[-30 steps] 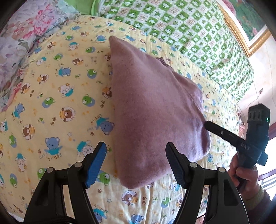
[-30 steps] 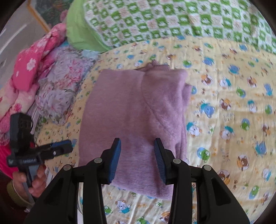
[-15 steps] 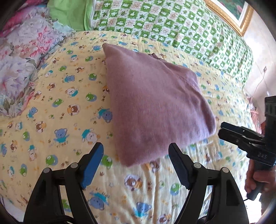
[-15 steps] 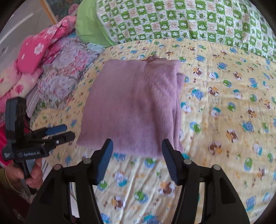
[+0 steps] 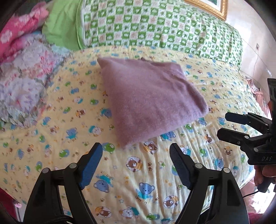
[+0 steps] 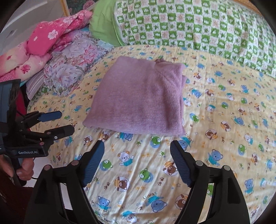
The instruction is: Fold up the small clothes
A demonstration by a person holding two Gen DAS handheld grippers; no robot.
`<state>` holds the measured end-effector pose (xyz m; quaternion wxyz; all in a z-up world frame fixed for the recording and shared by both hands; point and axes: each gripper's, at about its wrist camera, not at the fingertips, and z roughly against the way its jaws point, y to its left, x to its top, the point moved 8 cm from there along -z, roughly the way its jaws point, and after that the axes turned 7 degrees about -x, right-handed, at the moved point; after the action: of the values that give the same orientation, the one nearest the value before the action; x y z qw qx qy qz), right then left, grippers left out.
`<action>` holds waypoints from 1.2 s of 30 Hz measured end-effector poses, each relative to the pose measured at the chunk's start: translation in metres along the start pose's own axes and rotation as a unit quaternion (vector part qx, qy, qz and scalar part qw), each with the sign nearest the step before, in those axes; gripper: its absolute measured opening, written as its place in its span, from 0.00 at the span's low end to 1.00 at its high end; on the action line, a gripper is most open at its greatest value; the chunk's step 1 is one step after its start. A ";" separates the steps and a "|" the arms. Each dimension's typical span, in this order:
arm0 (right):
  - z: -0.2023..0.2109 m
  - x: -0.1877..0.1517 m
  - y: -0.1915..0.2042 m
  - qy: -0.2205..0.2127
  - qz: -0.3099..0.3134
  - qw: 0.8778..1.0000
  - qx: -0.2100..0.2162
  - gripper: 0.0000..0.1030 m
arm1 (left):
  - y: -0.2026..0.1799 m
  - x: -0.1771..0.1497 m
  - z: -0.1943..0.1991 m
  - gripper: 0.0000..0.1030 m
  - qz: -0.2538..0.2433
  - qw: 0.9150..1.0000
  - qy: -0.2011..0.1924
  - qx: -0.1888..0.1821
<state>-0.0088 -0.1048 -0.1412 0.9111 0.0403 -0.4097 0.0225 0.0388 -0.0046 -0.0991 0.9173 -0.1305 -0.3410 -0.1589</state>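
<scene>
A folded purple knitted garment [image 5: 148, 100] [image 6: 139, 98] lies flat on the yellow bear-print sheet [image 5: 141, 172] [image 6: 215, 146]. My left gripper [image 5: 136, 149] hovers just short of the garment's near corner, its jaws opening, nothing between them. My right gripper [image 6: 137, 146] hangs in front of the garment's near edge, jaws also opening and empty. Each gripper shows in the other's view: the right gripper [image 5: 224, 125] at the right edge, the left gripper [image 6: 66, 122] at the left edge, both in a person's hands.
A green checked quilt [image 5: 155, 24] [image 6: 198, 25] lies behind the garment. Floral and pink bedding [image 5: 22, 72] [image 6: 60, 56] is piled at the left. The bed's edge runs near the person's hand [image 6: 24, 167]. A gold picture frame [image 5: 207, 6] hangs on the wall.
Both grippers have drawn back from the purple garment toward the bed's near edge. The right gripper's jaws, earlier narrow over the garment's edge, have spread wide. The garment stays folded on the sheet.
</scene>
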 end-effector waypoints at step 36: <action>-0.033 -0.006 0.005 -0.020 -0.018 1.000 -0.016 0.93 | 0.013 -0.001 -0.019 0.96 0.001 0.998 -0.028 0.056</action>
<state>0.0113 -0.0966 -0.1669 0.9036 0.0332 -0.4270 -0.0017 0.0545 0.0012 -0.1154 0.9135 -0.0837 -0.3745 -0.1352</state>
